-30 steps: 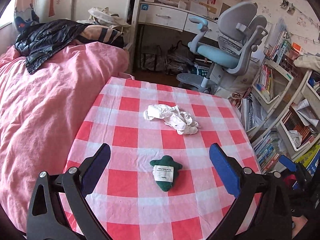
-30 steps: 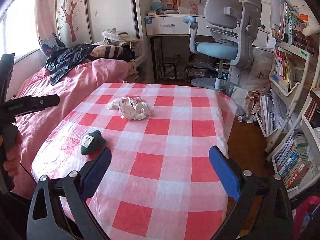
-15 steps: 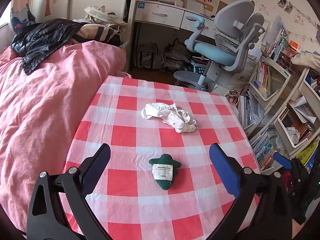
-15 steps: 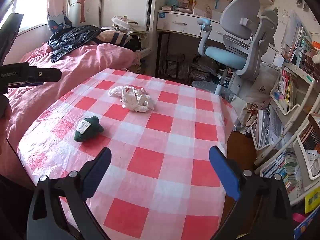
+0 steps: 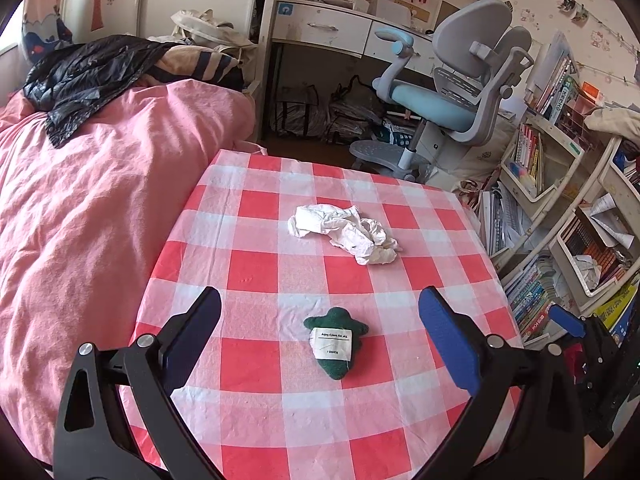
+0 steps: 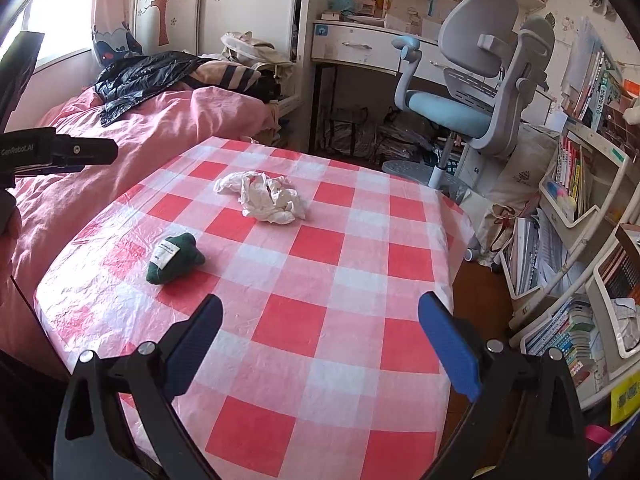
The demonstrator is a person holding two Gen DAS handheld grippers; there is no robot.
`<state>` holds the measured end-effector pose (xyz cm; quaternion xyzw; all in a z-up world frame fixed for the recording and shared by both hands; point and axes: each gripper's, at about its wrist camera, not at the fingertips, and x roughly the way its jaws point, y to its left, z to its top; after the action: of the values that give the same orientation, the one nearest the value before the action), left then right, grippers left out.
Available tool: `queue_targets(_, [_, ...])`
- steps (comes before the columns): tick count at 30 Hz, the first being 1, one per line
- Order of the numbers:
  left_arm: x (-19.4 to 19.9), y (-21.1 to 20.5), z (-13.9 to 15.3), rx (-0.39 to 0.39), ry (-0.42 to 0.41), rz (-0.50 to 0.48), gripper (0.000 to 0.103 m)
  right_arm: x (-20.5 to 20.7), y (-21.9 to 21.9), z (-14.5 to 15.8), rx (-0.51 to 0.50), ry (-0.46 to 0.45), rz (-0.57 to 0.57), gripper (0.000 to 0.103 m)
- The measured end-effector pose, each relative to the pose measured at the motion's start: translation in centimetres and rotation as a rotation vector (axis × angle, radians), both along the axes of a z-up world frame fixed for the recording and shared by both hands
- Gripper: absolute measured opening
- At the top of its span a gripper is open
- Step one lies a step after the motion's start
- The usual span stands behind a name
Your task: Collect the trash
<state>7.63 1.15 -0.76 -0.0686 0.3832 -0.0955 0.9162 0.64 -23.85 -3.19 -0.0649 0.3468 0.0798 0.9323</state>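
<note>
A crumpled white tissue (image 5: 346, 233) lies on the red-and-white checked table (image 5: 260, 264), a loose wad with twisted folds and a longer flap trailing to one side. It sits toward the far half of the tabletop, roughly midway between the side edges. Nearer the camera lies a small dark green cloth toy (image 5: 335, 342) with a white label across it (the print is too small to read), well apart from the tissue.

The left gripper (image 5: 320, 312) hangs above the near part of the table with its blue pads spread wide and nothing between them; the green toy lies in line with that gap. The right gripper (image 6: 320, 316) is likewise released and empty, above the near right part of the cloth, with bare checks ahead of it.

The table's left edge meets a pink bedspread (image 5: 92, 208). Beyond the far edge stands a grey and blue desk chair (image 5: 452, 96), and off the right edge are shelves of books (image 5: 560, 208), near the table. Around the tissue the cloth is bare on all sides.
</note>
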Motion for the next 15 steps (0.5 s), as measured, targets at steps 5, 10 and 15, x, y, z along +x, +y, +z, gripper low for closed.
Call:
queue_targets(5, [0.03,0.03,0.03,0.001,0.0,0.002,0.095,-0.03,0.02,0.0,0.0,0.0,-0.001,0.094])
queue_targets(10, [0.11,0.29,-0.12,0.0,0.0,0.004,0.095,-0.03,0.02,0.01,0.0,0.0,0.0,0.094])
queue_targets(15, [0.14,0.3,-0.1,0.001,0.0,0.003,0.095,-0.03,0.12,-0.06,-0.003,0.001,0.002,0.094])
